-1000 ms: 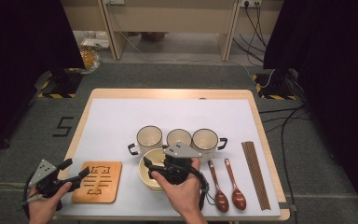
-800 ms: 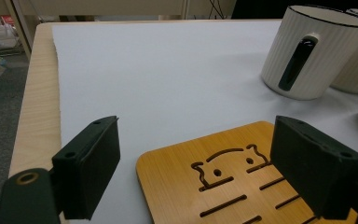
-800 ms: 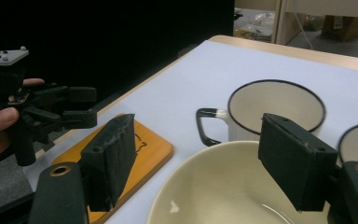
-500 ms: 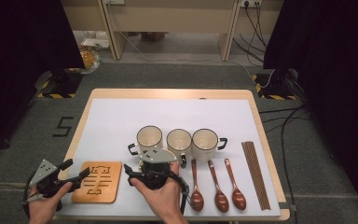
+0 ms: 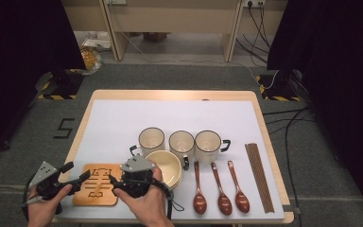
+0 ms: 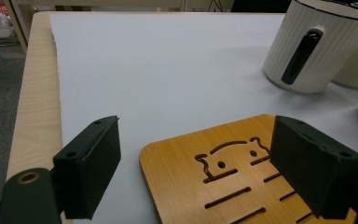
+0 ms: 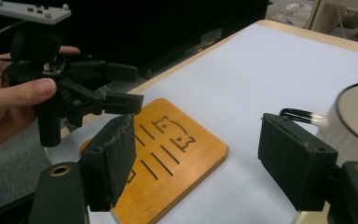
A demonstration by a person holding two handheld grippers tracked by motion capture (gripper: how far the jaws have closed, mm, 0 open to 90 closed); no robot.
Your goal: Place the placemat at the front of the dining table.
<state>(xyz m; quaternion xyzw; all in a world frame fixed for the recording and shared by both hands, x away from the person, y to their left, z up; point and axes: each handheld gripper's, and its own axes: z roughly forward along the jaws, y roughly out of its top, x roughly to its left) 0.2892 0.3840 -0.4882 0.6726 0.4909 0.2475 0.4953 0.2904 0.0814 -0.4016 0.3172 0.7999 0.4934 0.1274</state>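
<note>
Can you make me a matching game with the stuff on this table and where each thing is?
Things:
1. wooden trivet
2. chopsticks
3. three spoons
4. mugs

Places:
A. far right of the mat
B. in a row behind the bowl
C. between the bowl and the chopsticks
D. near left corner, by the left gripper

Pairs: 1-D, 2-A, 3-C, 4-B
</note>
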